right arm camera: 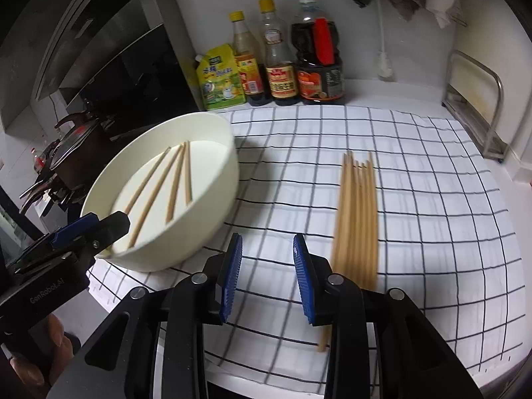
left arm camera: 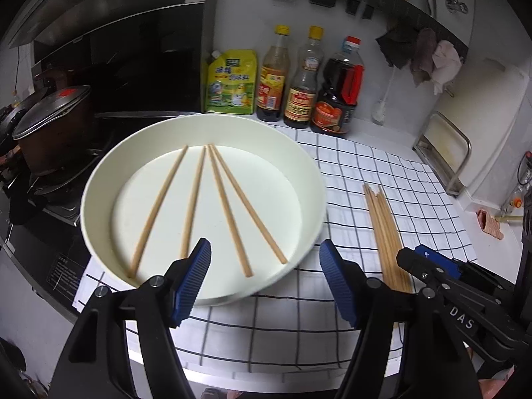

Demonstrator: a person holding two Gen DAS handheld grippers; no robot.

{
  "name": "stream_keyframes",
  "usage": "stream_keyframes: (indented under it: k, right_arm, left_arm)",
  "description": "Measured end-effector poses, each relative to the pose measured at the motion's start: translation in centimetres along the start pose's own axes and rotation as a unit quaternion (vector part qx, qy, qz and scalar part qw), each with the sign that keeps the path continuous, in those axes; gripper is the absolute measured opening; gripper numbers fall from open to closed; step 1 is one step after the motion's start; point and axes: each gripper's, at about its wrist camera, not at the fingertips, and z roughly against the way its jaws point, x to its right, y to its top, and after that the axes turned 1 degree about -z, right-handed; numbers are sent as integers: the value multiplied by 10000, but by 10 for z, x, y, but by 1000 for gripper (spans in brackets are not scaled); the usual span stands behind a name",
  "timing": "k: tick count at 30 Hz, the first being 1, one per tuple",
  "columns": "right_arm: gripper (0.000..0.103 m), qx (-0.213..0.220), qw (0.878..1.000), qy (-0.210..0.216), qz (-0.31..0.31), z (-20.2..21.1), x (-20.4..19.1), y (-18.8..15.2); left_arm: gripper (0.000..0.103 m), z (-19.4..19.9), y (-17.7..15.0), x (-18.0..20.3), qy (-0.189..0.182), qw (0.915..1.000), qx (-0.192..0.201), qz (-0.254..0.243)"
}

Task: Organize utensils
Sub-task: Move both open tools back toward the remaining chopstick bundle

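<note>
A wide white bowl (left arm camera: 99, 173) (right arm camera: 229, 153) stands on the checked cloth and holds several wooden chopsticks (left arm camera: 226, 206) (right arm camera: 176, 179), fanned out on its floor. To its right, a bundle of more chopsticks (left arm camera: 385, 232) (right arm camera: 359, 206) lies side by side on the cloth. My left gripper (left arm camera: 266, 246) hovers over the bowl's near rim, open, with nothing between its blue pads. My right gripper (right arm camera: 267, 239) is open above the cloth between the bowl and the bundle. It holds nothing, and the bundle's near ends lie just right of its right finger (right arm camera: 304, 279).
Three sauce bottles (left arm camera: 301, 93) and a yellow pouch (left arm camera: 231, 81) line the back wall. A lidded pot (left arm camera: 53, 123) sits on the stove to the left. A metal rack (left arm camera: 445, 153) stands at the back right. The counter's front edge runs just below the grippers.
</note>
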Motion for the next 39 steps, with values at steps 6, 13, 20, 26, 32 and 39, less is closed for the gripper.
stream_keyframes:
  k: [6, 13, 20, 26, 32, 39]
  right_arm:
    - [33, 22, 9998, -199, -72, 4, 29, -3]
    - [37, -12, 9990, -363, -252, -2, 63, -2]
    - [41, -147, 9975, -606, -322, -24, 82, -4]
    - [41, -292, 9961, -799, -223, -42, 91, -3]
    - [41, -447, 9950, -870, -177, -57, 97, -3]
    - [41, -522, 9938, -969, -128, -66, 98, -4]
  left_arm:
    - [70, -7, -4, 29, -122, 9997, -59, -200]
    - [75, -21, -10, 55, -202, 9990, -172, -366]
    - [76, -41, -14, 72, -245, 9984, -340, -366]
    - [78, -52, -16, 85, -260, 9986, -288, -363]
    - [78, -67, -19, 91, -226, 9983, -394, -376]
    - [78, -79, -22, 93, -223, 9981, -441, -354]
